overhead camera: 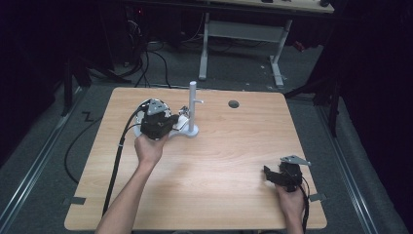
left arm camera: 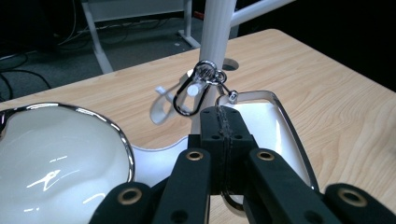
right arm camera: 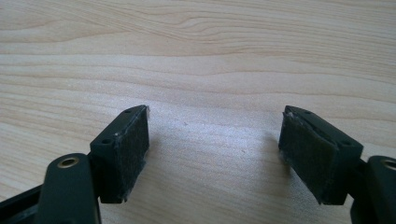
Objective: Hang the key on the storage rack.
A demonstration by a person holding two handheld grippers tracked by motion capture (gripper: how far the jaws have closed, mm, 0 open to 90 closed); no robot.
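Note:
My left gripper [left arm camera: 225, 114] is shut on a metal key chain, whose clasp [left arm camera: 232, 96] leads into the closed jaws. The chain's black carabiner [left arm camera: 187, 98] and cluster of steel rings [left arm camera: 206, 73] hang in front of the white stand's post [left arm camera: 215, 28]. From above, the left gripper [overhead camera: 174, 120] sits just left of the white stand [overhead camera: 193, 105], with the key chain [overhead camera: 184, 111] between them. My right gripper [right arm camera: 219, 130] is open over bare wood with nothing between its pads. It rests low at the table's front right [overhead camera: 271, 176].
A white bowl with a chrome rim [left arm camera: 116, 133] lies left of the stand, partly under my left gripper [overhead camera: 142, 113]. The stand's white base [left arm camera: 280, 116] spreads beneath the jaws. A round cable hole [overhead camera: 234, 104] is in the tabletop behind. Another desk's legs [overhead camera: 277, 63] stand beyond.

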